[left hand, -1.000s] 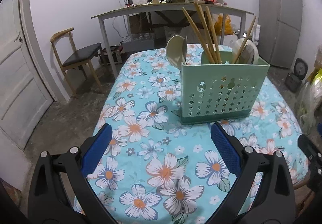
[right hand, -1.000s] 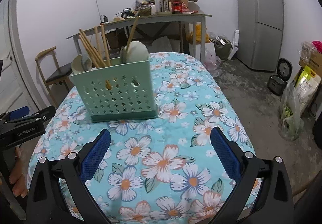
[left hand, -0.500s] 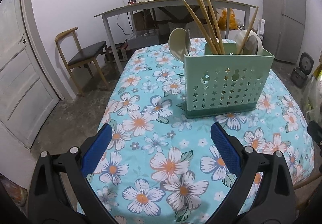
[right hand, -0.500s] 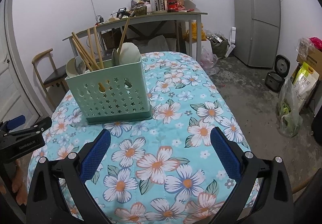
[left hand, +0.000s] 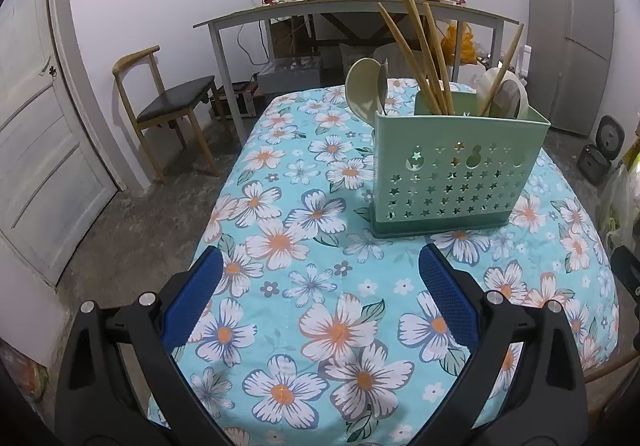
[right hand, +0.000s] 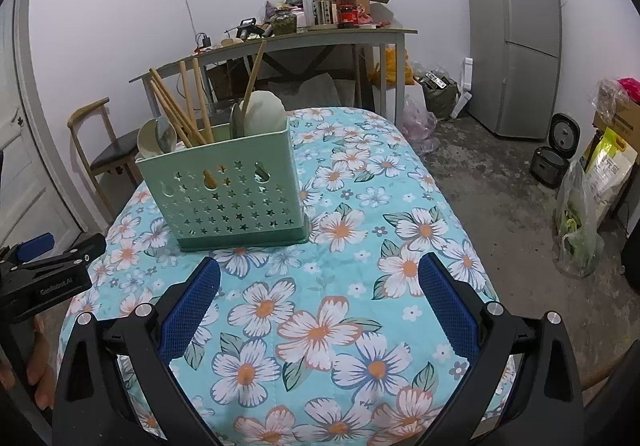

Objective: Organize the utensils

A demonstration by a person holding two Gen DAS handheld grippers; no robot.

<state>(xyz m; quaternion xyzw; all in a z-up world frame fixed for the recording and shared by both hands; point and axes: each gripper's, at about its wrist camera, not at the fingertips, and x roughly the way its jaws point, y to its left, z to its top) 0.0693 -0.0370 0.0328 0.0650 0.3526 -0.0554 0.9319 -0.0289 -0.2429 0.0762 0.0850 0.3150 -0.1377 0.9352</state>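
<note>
Home dining room: fridge (right hand: 516, 33), floral tablecloth (right hand: 320, 286)

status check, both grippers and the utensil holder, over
Left gripper open, empty. Right gripper open, empty. Green utensil holder upright on floral tablecloth, chopsticks and spoons inside. Nothing loose in the way.

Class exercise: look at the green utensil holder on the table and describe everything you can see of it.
The green utensil holder is a box-shaped caddy, plastic by its look, pale mint above a darker green base. Its front wall is pierced with rows of star cut-outs and a few larger gourd-like holes. It stands upright on the floral tablecloth, open at the top, holding wooden chopsticks and pale spoons that lean above its rim. Neither gripper touches it.
</note>
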